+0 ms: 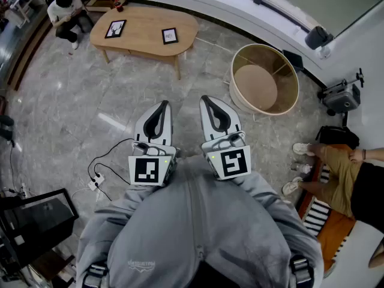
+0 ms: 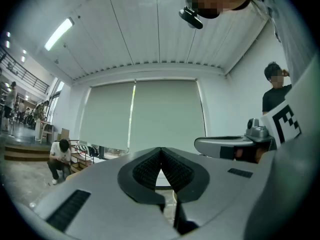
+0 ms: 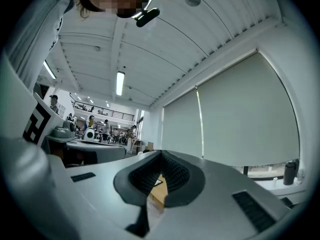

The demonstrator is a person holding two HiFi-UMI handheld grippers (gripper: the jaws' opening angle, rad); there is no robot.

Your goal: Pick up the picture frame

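Over a seemingly marble floor [image 1: 72, 110] the left claw [image 1: 162, 105] and right claw [image 1: 206, 100] hang clenched, empty, oval table [image 1: 144, 24] beyond.

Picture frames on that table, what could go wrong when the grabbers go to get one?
1. Both the left gripper and the right gripper are shut and empty; unless they open first, they may just shove a picture frame along the table.
2. A corded plug strip lies on the floor at the left; feet could catch on it on the way.
3. A person crouches by the table's far end and might get bumped.
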